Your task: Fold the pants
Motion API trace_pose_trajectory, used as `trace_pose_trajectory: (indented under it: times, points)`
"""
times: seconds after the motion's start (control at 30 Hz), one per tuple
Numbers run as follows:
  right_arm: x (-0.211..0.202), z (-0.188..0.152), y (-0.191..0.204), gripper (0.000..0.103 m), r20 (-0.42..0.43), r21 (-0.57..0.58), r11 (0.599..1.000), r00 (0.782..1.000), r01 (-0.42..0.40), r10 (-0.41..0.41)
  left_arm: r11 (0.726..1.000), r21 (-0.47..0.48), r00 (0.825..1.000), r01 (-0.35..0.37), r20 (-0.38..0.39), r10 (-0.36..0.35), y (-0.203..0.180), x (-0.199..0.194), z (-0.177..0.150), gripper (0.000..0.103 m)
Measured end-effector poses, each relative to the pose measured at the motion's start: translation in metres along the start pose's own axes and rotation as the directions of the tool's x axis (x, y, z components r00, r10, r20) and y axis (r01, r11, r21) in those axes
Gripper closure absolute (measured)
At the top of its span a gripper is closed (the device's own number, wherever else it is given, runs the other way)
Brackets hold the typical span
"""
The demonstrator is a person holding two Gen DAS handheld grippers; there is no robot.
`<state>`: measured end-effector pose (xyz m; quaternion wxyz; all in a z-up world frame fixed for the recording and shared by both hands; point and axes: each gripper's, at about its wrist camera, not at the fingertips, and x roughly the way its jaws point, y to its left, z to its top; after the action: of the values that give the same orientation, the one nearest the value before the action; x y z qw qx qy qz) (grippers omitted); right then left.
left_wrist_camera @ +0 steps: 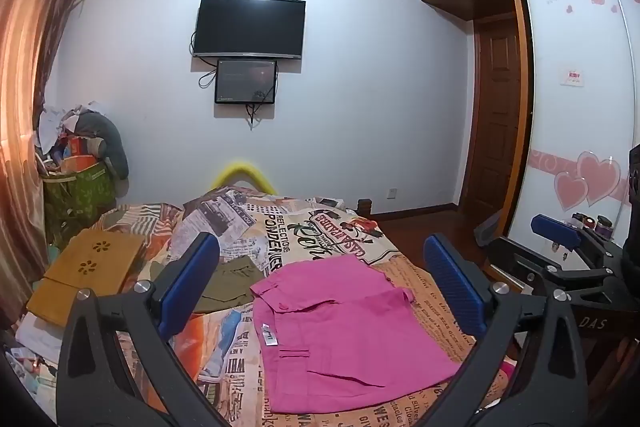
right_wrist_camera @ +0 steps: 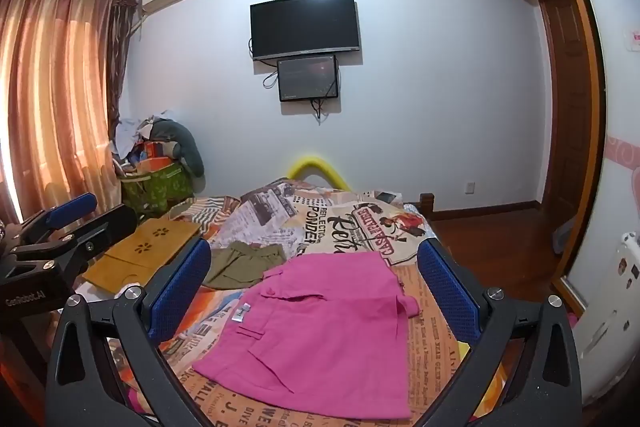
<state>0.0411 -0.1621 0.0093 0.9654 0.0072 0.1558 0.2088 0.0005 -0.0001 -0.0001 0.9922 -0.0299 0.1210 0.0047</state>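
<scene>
Pink pants lie folded flat on the bed, waistband toward the far side, with a white label showing; they also show in the right wrist view. My left gripper is open and empty, held above the pants. My right gripper is open and empty, also above the pants. The right gripper shows at the right edge of the left wrist view. The left gripper shows at the left edge of the right wrist view.
An olive green garment lies just left of the pink pants. A yellow wooden board rests on the bed's left side. The bed cover has a newspaper print. A clutter-filled green bag stands by the curtain. The wardrobe is on the right.
</scene>
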Motion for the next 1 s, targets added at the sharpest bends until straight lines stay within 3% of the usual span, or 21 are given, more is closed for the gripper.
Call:
trace_pose_trajectory:
  times: [0.03,0.27,1.0]
  points:
    - [0.000,0.000,0.000,0.000,-0.002,-0.002,1.000,1.000,0.001,-0.001,1.000,-0.010,1.000,0.005,0.028,-0.005,0.001,-0.001,0.000,0.000]
    - [0.000,0.001,0.000,0.000,-0.007,-0.002,1.000,1.000,0.001,-0.001,1.000,-0.008,1.000,-0.001,0.028,0.001,0.003,-0.011,-0.003,0.000]
    - [0.000,0.000,-0.001,0.000,-0.007,0.006,1.000,1.000,-0.001,0.001,1.000,-0.027,1.000,-0.008,-0.001,0.008,0.007,0.008,-0.008,0.000]
